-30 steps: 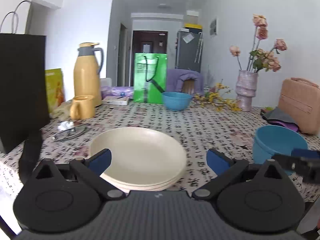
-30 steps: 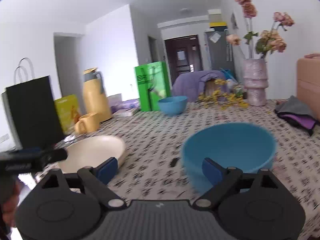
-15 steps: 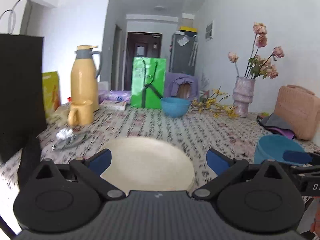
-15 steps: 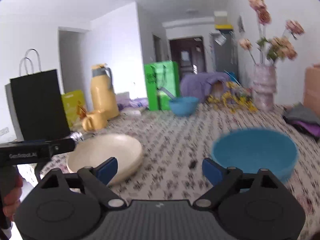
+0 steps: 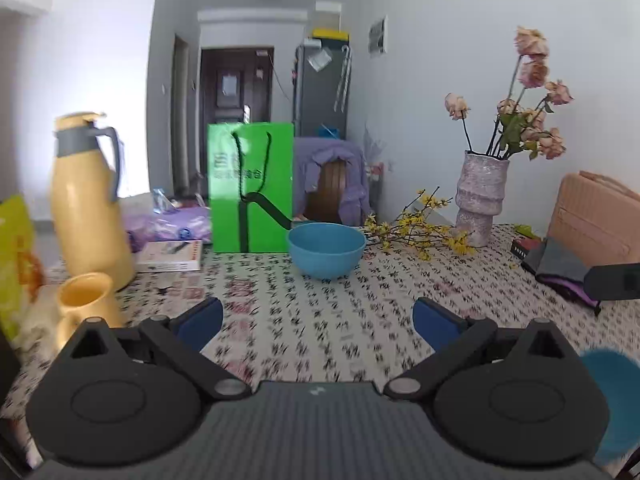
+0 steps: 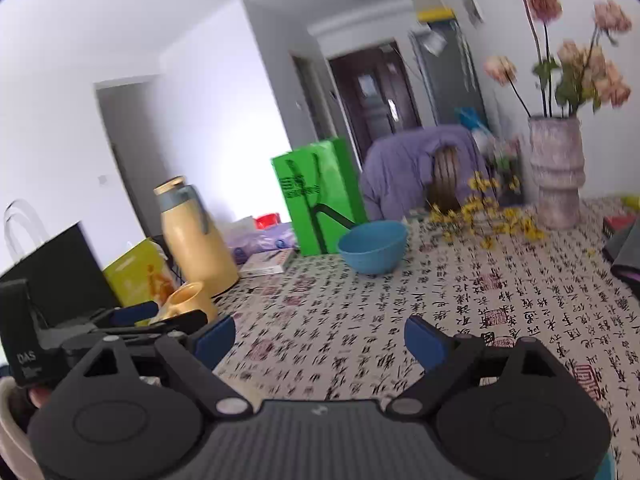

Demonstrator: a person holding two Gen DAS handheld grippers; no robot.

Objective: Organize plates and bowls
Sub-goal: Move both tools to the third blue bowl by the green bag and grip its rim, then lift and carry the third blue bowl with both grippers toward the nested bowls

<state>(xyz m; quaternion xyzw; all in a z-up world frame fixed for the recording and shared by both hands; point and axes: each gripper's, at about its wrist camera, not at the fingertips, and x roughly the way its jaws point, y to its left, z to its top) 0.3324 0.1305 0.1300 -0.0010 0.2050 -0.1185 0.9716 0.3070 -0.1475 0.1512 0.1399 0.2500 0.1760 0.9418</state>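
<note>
A blue bowl (image 5: 326, 254) stands upright at the far side of the table, in front of the green bag; it also shows in the right wrist view as the blue bowl (image 6: 374, 246). My left gripper (image 5: 318, 320) hangs open over bare tablecloth, well short of that bowl. My right gripper (image 6: 319, 340) is open too, with nothing between its fingers. A second blue bowl (image 5: 612, 380) peeks out at the lower right of the left view. The rim of the cream plates (image 6: 8, 432) shows at the lower left edge of the right view.
A yellow thermos (image 5: 88, 200) and yellow mug (image 5: 86, 304) stand on the left, with a green bag (image 5: 252, 186) behind. A vase of flowers (image 5: 482, 196), yellow sprigs, a pink case (image 5: 596, 220) and folded cloths fill the right side. The printed tablecloth (image 6: 400, 300) spreads between.
Both grippers have swept forward and upward over the table. The cream plates and the near blue bowl have slid out under the views, and the far blue bowl looms larger.
</note>
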